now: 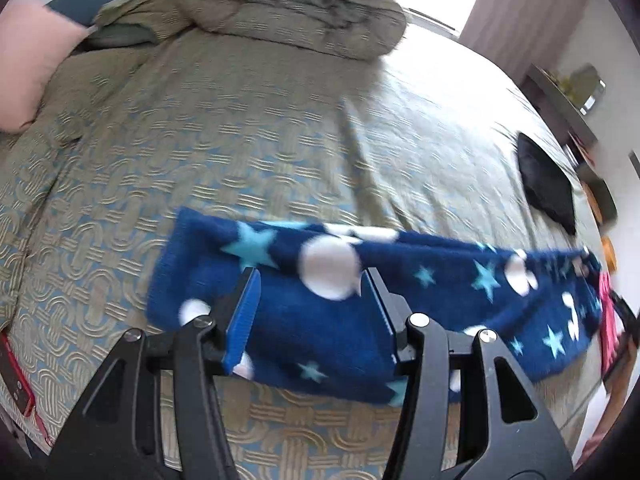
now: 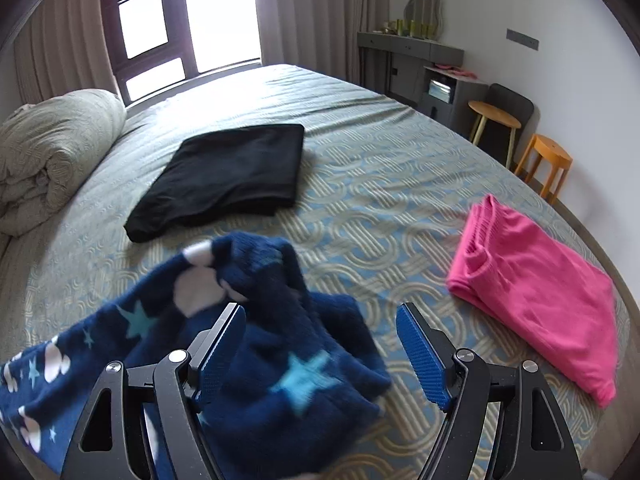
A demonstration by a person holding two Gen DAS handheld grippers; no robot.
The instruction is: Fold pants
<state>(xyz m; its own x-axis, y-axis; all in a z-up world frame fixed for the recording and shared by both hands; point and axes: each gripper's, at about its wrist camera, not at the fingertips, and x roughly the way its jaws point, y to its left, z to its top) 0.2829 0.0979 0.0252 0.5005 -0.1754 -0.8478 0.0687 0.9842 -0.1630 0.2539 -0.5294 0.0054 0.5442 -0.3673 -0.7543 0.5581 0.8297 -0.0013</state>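
Navy fleece pants [image 1: 440, 280] with light-blue stars and white dots lie in a long strip across the patterned bedspread [image 1: 200, 140]. My left gripper [image 1: 311, 272] hovers over their left part, jaws apart, and its blue pads do not press the cloth. In the right wrist view the other end of the pants [image 2: 260, 280] is bunched and blurred, rising between the fingers of my right gripper [image 2: 320, 308]. That gripper stands wide open; the cloth is close to its left pad [image 2: 224, 344], and the right pad is bare.
A folded black garment [image 2: 232, 172] lies mid-bed and a folded pink one [image 2: 532, 284] near the right edge. A rolled duvet [image 1: 288, 4] and a pink pillow [image 1: 28, 60] sit at the head. Wooden stools [image 2: 548, 156] and a grey cabinet [image 2: 408, 48] stand beside the bed.
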